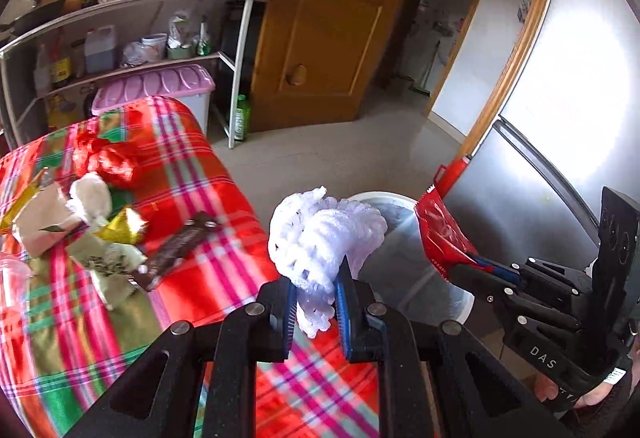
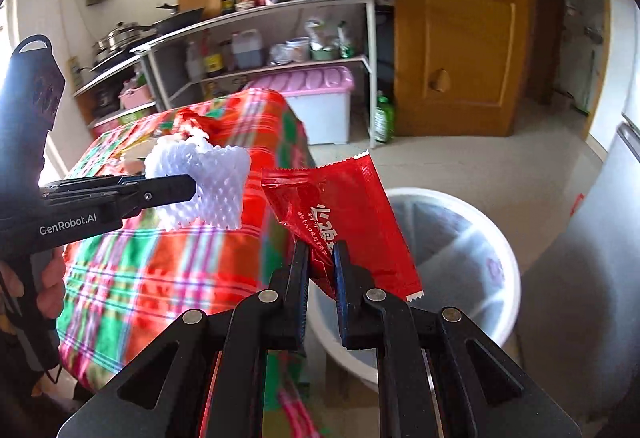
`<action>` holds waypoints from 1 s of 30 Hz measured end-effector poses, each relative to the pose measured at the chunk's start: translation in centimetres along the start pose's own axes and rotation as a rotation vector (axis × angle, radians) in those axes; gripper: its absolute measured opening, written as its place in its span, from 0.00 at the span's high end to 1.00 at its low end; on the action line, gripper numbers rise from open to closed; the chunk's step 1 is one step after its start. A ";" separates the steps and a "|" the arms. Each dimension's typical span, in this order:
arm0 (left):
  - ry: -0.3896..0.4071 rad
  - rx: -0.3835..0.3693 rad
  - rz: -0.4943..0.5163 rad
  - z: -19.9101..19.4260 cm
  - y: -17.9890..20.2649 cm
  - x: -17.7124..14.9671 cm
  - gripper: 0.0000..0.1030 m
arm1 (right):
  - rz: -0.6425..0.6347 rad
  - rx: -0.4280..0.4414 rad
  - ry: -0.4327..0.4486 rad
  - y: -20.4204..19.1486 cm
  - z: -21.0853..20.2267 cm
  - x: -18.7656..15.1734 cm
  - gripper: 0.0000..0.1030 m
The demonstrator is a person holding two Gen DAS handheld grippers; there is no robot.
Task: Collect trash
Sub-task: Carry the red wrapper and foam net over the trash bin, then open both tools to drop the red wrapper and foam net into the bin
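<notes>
Both fingers clamped: foam net, red wrapper.

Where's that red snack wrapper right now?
The red snack wrapper is pinched in the right hand-held gripper, held up beside the plaid-covered table and near the white bin.

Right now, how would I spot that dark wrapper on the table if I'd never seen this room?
Find the table with the red, green and pink plaid cloth. Near its right-hand edge lies a dark brown wrapper, long and flat. Its neighbours, the gold wrapper and the white foam net, are pale or shiny.
</notes>
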State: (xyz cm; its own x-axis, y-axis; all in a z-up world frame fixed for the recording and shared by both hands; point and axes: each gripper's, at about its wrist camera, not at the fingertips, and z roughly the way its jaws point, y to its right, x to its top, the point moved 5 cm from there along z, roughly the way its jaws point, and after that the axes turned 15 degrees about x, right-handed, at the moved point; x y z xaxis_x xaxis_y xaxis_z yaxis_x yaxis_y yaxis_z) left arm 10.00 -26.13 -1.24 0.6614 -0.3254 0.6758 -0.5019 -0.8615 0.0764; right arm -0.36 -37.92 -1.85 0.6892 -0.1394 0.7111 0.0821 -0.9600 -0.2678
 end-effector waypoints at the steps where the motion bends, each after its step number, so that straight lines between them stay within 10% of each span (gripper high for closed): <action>1: -0.003 -0.010 0.012 0.4 0.8 0.0 0.83 | 0.008 -0.008 -0.002 0.5 -0.2 -0.2 0.88; 30: -0.209 -0.079 0.116 10.3 9.9 -2.2 0.69 | 0.190 -0.194 -0.119 12.1 0.7 -5.0 0.86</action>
State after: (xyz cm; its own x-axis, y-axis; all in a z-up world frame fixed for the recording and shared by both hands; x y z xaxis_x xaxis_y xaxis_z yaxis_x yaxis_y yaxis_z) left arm 9.33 -37.92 -9.58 0.6938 -0.5008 0.5176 -0.6176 -0.7833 0.0700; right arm -2.31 -48.63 -9.16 0.7598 -0.3021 0.5757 -0.1876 -0.9497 -0.2508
